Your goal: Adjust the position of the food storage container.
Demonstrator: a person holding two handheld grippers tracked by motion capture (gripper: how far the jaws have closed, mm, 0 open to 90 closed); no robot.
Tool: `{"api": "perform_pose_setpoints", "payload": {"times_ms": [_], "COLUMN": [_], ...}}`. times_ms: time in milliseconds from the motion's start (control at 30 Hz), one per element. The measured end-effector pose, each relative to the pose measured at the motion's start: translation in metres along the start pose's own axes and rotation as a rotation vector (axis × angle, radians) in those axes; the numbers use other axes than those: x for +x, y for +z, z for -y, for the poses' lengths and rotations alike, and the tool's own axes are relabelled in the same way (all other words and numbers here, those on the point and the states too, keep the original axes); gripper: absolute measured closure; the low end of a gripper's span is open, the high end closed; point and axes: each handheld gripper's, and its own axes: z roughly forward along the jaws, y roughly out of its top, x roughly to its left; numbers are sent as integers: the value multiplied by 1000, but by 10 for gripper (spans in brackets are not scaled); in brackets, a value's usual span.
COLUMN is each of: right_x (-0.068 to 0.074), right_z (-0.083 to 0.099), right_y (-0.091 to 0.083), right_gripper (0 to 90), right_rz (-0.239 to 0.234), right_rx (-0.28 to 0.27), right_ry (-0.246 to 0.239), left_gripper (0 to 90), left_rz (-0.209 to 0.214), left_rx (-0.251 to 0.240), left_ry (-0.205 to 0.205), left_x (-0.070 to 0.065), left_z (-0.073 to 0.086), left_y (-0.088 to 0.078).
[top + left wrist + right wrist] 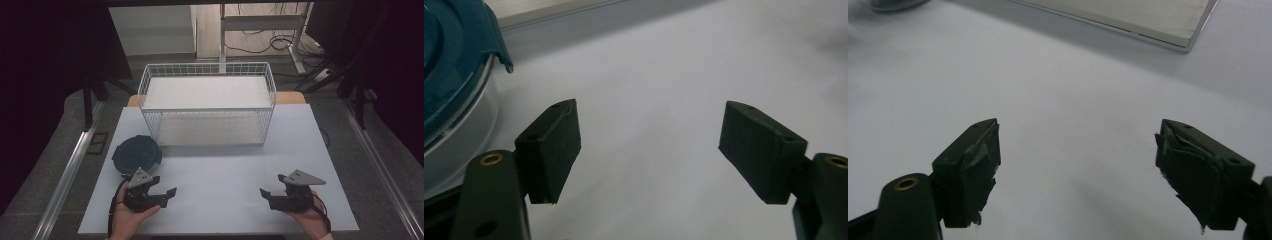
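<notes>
the blue lid (136,154) lies near the table's (225,165) left edge, just beyond the left gripper (169,195), whose jaws stand apart on nothing. bare tabletop runs between that gripper and the right gripper (265,195), also apart and holding nothing near the front edge. the wire basket (207,102) sits at the far edge, well apart from both.

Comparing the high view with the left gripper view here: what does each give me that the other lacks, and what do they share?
High view alone: the white wire basket at the far side of the table, the right gripper in the person's hand, and the floor with cables beyond. Left gripper view alone: the clear wall under the container's blue lid, and the pads close up, wide apart with nothing between them. Shared: the left gripper, the blue-lidded container beside it, and the pale tabletop.
</notes>
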Motion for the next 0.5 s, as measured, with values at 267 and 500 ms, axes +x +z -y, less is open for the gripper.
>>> {"api": "perform_pose_setpoints", "payload": {"times_ms": [267, 500], "right_x": [-3, -4], "right_z": [3, 2], "right_y": [-5, -7], "right_gripper": [202, 209], "right_rz": [-3, 11], "right_rx": [6, 9], "right_ry": [0, 9], "left_gripper": [246, 248], "left_rz": [-6, 7], "left_rx": [-6, -11], "left_ry": [22, 27], "left_x": [-4, -4], "left_z": [2, 3], "left_y": [-5, -8]}}
